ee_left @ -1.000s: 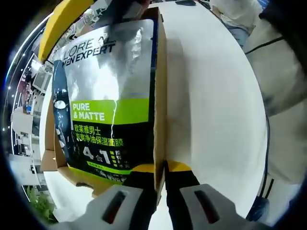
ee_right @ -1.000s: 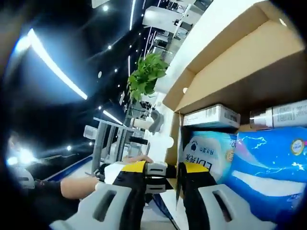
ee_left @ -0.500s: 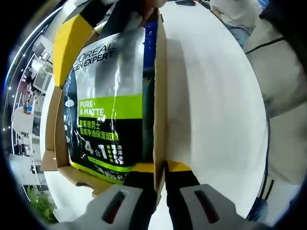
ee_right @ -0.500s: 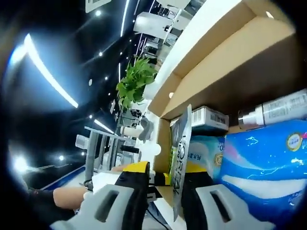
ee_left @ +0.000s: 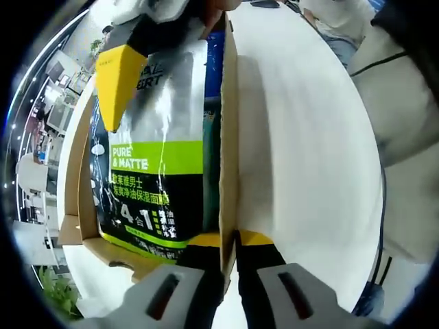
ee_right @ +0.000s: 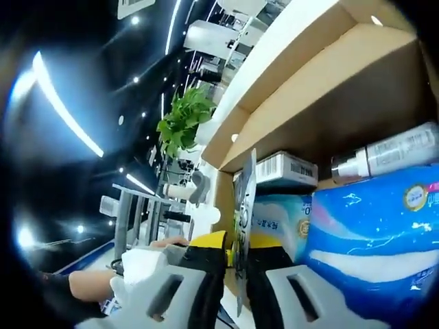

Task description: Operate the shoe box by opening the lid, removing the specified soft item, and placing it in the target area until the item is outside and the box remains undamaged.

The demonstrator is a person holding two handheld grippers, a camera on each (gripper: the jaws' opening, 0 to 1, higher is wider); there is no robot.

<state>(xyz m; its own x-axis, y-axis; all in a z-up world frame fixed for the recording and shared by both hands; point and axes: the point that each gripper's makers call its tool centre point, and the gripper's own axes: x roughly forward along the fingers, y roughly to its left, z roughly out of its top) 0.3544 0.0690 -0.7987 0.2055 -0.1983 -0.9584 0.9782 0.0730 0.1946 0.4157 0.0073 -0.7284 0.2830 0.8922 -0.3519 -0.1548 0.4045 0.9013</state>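
Your sachet, the silver, green and black face-mask pack, stands upright inside the open shoe box, its top edge clamped between the right gripper fingers. The left gripper is pinched on the box's side wall, pinning it to the white counter. Blue packs and a spray bottle sit behind it. You're mid-extraction, I'd say: next, draw the pack straight out over the wall without dragging cardboard, then carry it onto the counter.
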